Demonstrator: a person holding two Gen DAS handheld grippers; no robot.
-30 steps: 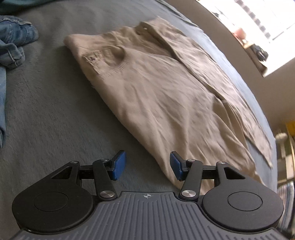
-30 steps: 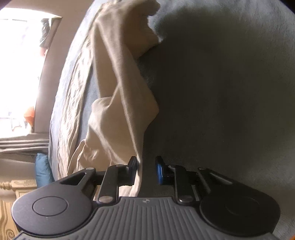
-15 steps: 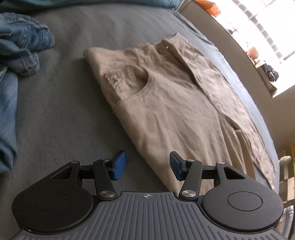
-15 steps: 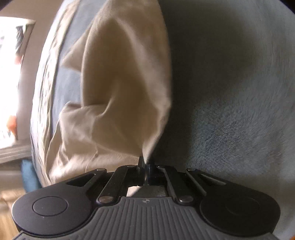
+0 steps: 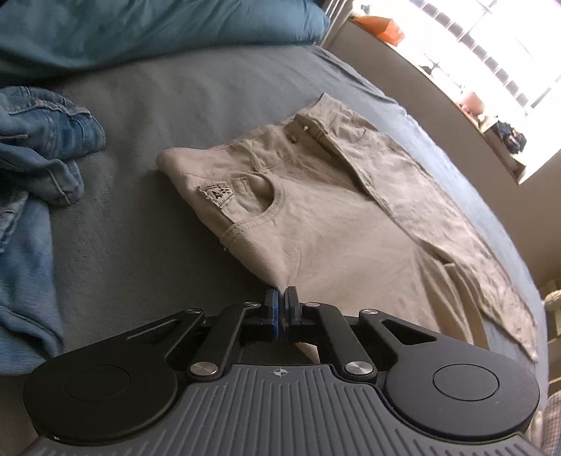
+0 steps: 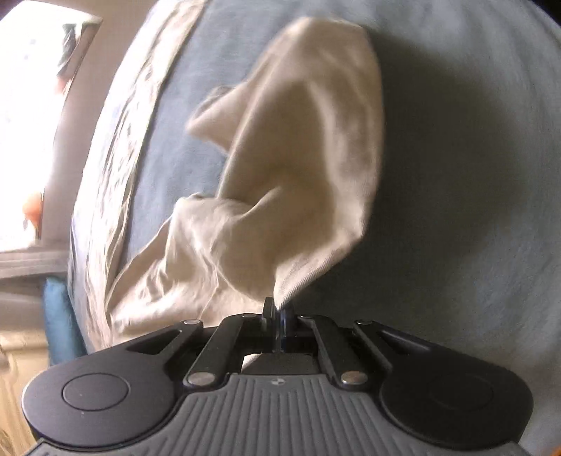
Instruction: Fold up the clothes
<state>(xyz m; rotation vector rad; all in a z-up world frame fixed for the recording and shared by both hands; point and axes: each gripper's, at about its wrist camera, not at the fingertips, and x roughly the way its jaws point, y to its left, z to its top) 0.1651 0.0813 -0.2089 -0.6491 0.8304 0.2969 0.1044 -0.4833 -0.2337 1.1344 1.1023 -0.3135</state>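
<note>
- At the far left of the left wrist view, crumpled blue jeans (image 5: 38, 147) lie in a heap on the grey bed (image 5: 147, 115), well apart from everything else.
- A teal pillow (image 5: 140, 28) lies along the top of that view, behind the jeans.
- Right of the jeans, beige trousers (image 5: 333, 217) lie spread on the bed, waistband toward the pillow and legs running off to the lower right. A front pocket with a small stitched patch faces up.
- The left hand-held gripper (image 5: 280, 303) has just been closing, and its jaws are now clenched on the near side edge of the beige trousers. The cloth rises in a small peak into the blue pads (image 5: 277, 315).
- Beyond the bed's right edge, a plain wall runs below a bright window (image 5: 498, 52) with small items on the sill.
- In the right wrist view, another bright opening shows at the far left, and the bed fills the rest.
- A flat strip of the beige trousers (image 6: 115, 168) lies along the bed's left edge, and a bunched fold of them rises from the bed up to the jaws.
- The right hand-held gripper (image 6: 277, 308) is clamped on a pinch of this lifted cloth, which fans out above the jaws; the fabric is blurred.
</note>
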